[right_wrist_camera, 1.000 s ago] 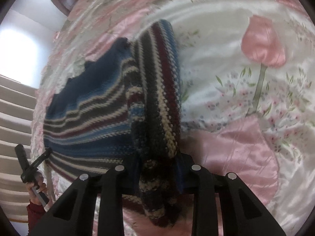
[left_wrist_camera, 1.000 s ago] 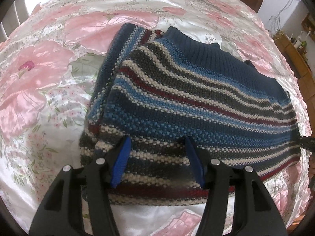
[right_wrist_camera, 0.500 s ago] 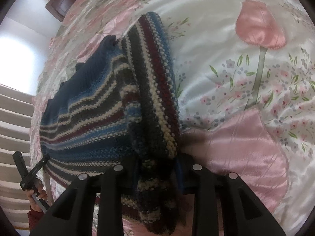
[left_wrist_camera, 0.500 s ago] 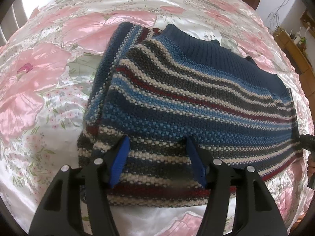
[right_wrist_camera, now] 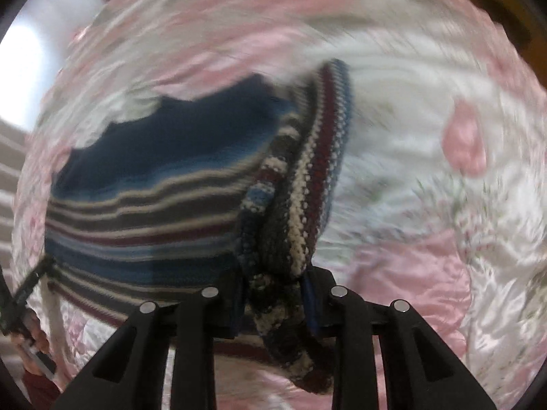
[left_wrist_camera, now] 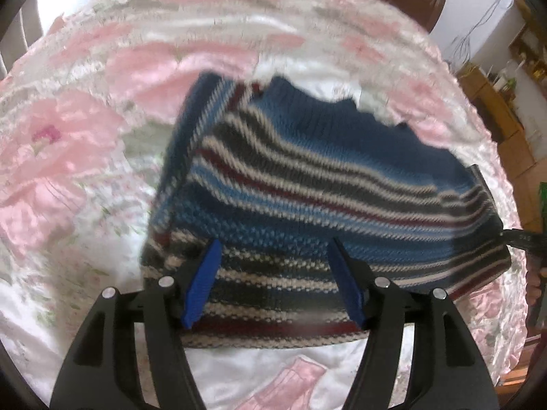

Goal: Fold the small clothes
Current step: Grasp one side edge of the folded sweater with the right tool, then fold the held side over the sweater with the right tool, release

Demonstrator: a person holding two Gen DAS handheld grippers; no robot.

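The sweater [left_wrist_camera: 307, 205] on the bedspread [left_wrist_camera: 85, 171] now lies flatter, both views newly blurred. Right gripper [right_wrist_camera: 273, 287] stays clamped on its bunched edge; left gripper [left_wrist_camera: 277, 270] spread wide over the hem. Fold 1 looks underway.

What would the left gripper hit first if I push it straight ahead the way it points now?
The striped sweater. The left gripper is open with its blue fingers over the sweater's near edge, so it would probably meet the knit almost at once; blur leaves height uncertain.
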